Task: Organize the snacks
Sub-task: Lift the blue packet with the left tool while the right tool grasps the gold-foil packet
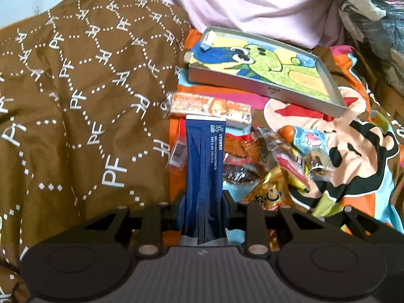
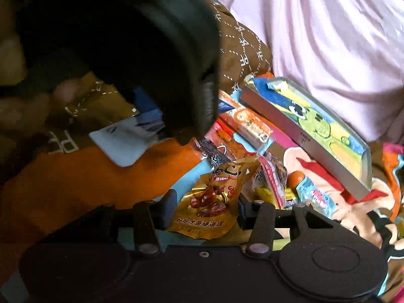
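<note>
Snack stick pack: long navy-blue sachet, white print near top, silver end seals, clamped in left gripper above bed. Right gripper fingers wide apart, straddling gold foil snack pouch lying in snack pile beside shallow tray.

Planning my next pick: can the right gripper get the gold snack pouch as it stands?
Probably yes: the right gripper is open, its fingers flanking the gold snack pouch, with nothing lying on top of it.
</note>
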`<action>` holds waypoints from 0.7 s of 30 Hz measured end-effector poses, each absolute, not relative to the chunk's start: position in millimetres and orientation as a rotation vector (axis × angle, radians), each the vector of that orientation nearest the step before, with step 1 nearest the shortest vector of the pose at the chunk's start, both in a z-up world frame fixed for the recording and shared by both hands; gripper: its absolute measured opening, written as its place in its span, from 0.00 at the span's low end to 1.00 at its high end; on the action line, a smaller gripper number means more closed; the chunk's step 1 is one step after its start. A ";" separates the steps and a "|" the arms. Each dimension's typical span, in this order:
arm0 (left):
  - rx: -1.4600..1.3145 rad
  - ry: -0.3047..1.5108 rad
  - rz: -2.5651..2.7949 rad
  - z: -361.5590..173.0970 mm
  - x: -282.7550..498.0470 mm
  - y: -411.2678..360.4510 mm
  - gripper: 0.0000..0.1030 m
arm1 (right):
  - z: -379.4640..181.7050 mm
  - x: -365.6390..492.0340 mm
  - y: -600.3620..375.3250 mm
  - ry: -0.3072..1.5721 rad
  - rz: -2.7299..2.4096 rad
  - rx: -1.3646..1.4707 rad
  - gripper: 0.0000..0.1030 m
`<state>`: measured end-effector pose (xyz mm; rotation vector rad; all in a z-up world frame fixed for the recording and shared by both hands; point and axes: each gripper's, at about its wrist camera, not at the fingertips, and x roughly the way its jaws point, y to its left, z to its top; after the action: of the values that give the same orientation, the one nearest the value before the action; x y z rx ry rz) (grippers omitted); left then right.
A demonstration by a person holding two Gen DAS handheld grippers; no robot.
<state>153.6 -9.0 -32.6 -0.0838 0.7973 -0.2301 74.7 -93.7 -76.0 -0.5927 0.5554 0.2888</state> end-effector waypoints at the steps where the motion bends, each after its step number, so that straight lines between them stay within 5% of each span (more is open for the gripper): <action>1: -0.086 0.791 -0.229 -30.1 152.8 -9.5 0.30 | -75.5 71.3 -93.3 0.545 0.290 -0.607 0.47; 3: -0.094 0.779 -0.226 -24.4 151.2 -9.8 0.30 | -73.9 64.1 -93.2 0.508 0.287 -0.647 0.44; 4: -0.099 0.771 -0.224 -21.6 150.6 -9.9 0.31 | -72.6 61.6 -93.5 0.493 0.280 -0.665 0.19; 5: -0.106 0.765 -0.220 -19.0 150.1 -9.6 0.31 | -71.5 60.9 -94.7 0.488 0.278 -0.673 0.13; 14: -0.142 0.748 -0.201 -4.8 143.7 -13.7 0.31 | -69.7 67.9 -102.3 0.523 0.279 -0.629 0.14; 21: -0.154 0.746 -0.193 -1.4 143.2 -17.9 0.31 | -67.2 72.2 -105.5 0.504 0.268 -0.600 0.00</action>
<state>143.2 -17.9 -1.4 -0.1535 0.7462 -0.1926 72.2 -105.5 -67.2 -0.6004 0.5042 0.2684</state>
